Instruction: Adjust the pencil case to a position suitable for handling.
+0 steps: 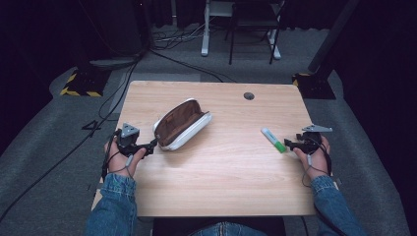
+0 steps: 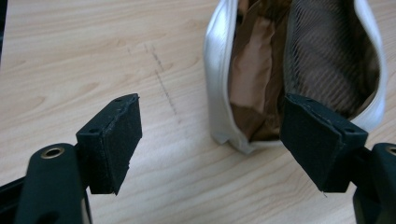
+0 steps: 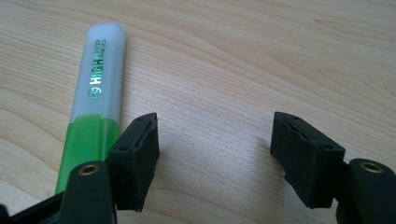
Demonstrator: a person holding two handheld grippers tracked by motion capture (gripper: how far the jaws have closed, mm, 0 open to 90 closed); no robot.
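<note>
A white pencil case [image 1: 181,124] with a brown lining lies unzipped on the wooden table [image 1: 216,167], left of centre. My left gripper [image 1: 153,144] is open right at its near end; in the left gripper view the case [image 2: 219,93] stands between the jaws, toward the right one, with its mouth gaping. A highlighter [image 1: 273,139] with a white body and a green cap lies at the right. My right gripper [image 1: 287,144] is open just beside its green end; in the right gripper view the highlighter [image 3: 95,98] lies left of the left jaw, outside the gap.
A round cable hole [image 1: 249,96] sits near the table's far edge. Beyond the table are a chair [image 1: 253,24], a desk leg and cables on grey carpet. A faint pencil line [image 2: 161,79] marks the wood next to the case.
</note>
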